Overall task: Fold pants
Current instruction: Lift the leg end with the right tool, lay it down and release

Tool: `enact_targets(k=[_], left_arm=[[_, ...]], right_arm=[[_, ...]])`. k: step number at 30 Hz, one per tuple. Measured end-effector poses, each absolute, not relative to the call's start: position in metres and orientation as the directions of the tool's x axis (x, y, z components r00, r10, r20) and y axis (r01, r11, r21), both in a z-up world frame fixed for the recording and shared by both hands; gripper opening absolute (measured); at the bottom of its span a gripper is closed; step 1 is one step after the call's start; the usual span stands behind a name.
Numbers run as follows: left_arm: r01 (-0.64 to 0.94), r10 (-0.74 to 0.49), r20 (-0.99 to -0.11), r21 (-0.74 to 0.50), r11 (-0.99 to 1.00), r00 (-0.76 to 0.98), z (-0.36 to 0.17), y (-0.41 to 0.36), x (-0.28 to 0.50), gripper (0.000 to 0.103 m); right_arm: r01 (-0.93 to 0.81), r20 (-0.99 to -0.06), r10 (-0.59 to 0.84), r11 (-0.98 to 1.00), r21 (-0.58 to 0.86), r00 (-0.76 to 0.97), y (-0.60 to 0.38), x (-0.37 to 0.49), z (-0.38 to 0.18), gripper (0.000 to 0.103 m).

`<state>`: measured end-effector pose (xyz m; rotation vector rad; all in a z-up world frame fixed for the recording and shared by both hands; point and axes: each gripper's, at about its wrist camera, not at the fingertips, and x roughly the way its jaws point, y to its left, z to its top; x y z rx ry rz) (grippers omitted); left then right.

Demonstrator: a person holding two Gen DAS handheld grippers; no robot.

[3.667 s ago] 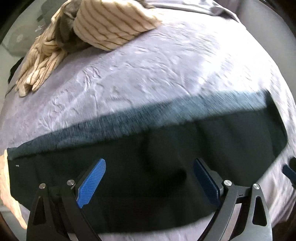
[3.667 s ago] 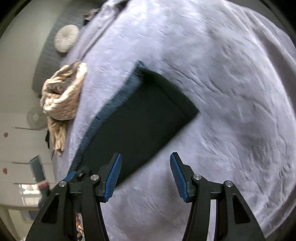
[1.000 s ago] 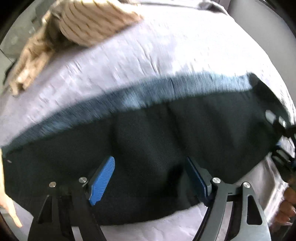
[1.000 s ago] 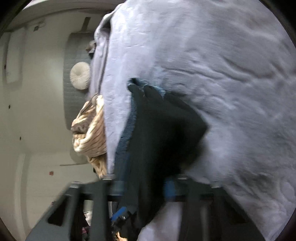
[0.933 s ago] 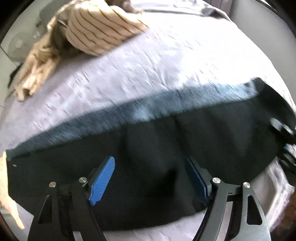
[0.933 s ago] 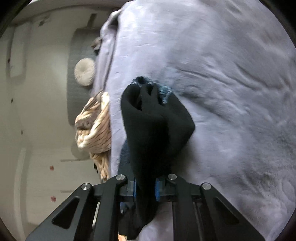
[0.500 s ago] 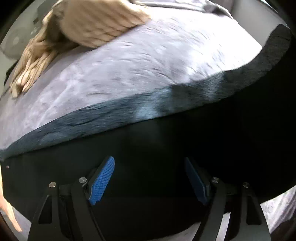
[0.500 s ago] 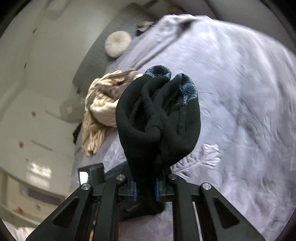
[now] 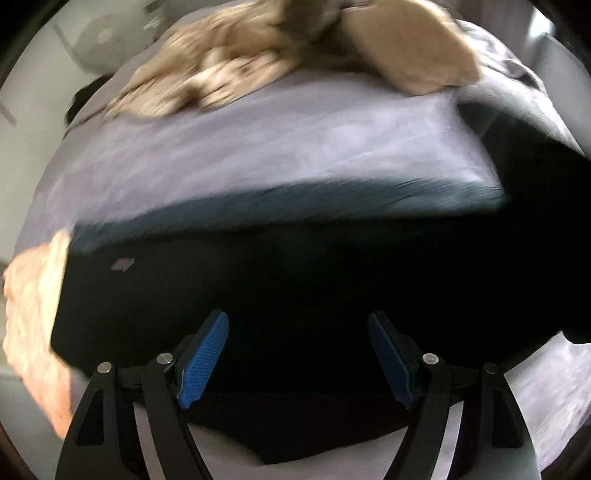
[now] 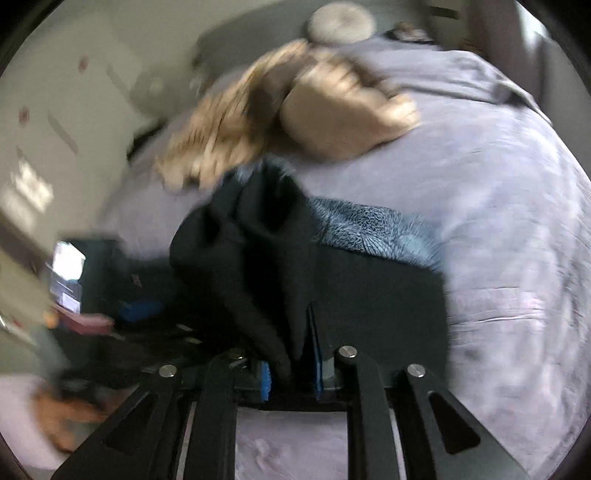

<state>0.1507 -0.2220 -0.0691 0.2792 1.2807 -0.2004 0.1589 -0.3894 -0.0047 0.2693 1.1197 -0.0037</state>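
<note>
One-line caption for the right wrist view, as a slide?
Right gripper, jaws just opening, with black fleece pants bunched between them above the lilac bedspread.

A lavender bedspread [image 9: 332,147] with a crinkled surface is spread over the bed. A heap of cream striped cloth [image 10: 295,122] mixed with a grey-brown piece is piled near its far edge. Beyond that edge, a round pale cushion [image 10: 341,22] is seen against a grey headboard [image 10: 236,48], blurred.
</note>
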Motion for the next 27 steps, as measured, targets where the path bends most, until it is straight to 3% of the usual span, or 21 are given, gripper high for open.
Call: enact_targets(k=[1, 4, 7, 8, 10, 11, 14, 18, 20, 27], left_arm=[[0.286, 0.015, -0.963, 0.094, 0.954, 0.268, -0.071, -0.208, 0.151, 0.079], [0.237, 0.036, -0.969, 0.096, 0.967, 0.245, -0.074, -0.167, 0.145, 0.079], [0.212, 0.027, -0.969, 0.08, 0.974, 0.244, -0.072, -0.138, 0.149, 0.079], [0.21, 0.021, -0.97, 0.074, 0.975, 0.242, -0.072, -0.135, 0.151, 0.079], [0.208, 0.006, -0.971, 0.057, 0.976, 0.238, -0.074, -0.127, 0.16, 0.079], [0.208, -0.002, -0.971, 0.048, 0.977, 0.237, -0.073, -0.127, 0.159, 0.079], [0.221, -0.039, -0.972, 0.013, 0.975, 0.232, -0.071, -0.134, 0.157, 0.079], [0.249, -0.057, -0.978, -0.005, 0.968, 0.203, -0.082, -0.149, 0.152, 0.079], [0.254, -0.071, -0.981, -0.023, 0.967, 0.179, -0.086, -0.154, 0.149, 0.079], [0.255, -0.085, -0.986, -0.047, 0.966, 0.142, -0.089, -0.161, 0.138, 0.079]], right_arm=[[0.119, -0.915, 0.104, 0.979, 0.163, 0.39, -0.367, 0.165, -0.024, 0.027], [0.071, -0.964, -0.055, 0.997, -0.037, 0.262, -0.316, 0.175, -0.071, 0.03], [0.025, -0.945, -0.191, 0.981, -0.191, 0.264, -0.283, 0.173, -0.064, 0.036], [0.019, -0.944, -0.168, 0.985, -0.17, 0.283, -0.279, 0.173, -0.053, 0.04], [0.001, -0.941, -0.07, 0.997, -0.074, 0.331, -0.276, 0.166, -0.026, 0.064], [-0.007, -0.936, 0.001, 1.0, -0.002, 0.351, -0.277, 0.163, -0.015, 0.066], [0.06, -0.887, 0.254, 0.952, 0.299, 0.386, -0.299, 0.139, 0.007, 0.067], [0.378, -0.798, 0.463, 0.709, 0.595, 0.386, -0.367, 0.12, -0.029, 0.067], [0.491, -0.756, 0.51, 0.575, 0.654, 0.41, -0.389, 0.106, -0.052, 0.067], [0.584, -0.681, 0.591, 0.391, 0.711, 0.432, -0.396, 0.095, -0.096, 0.067]])
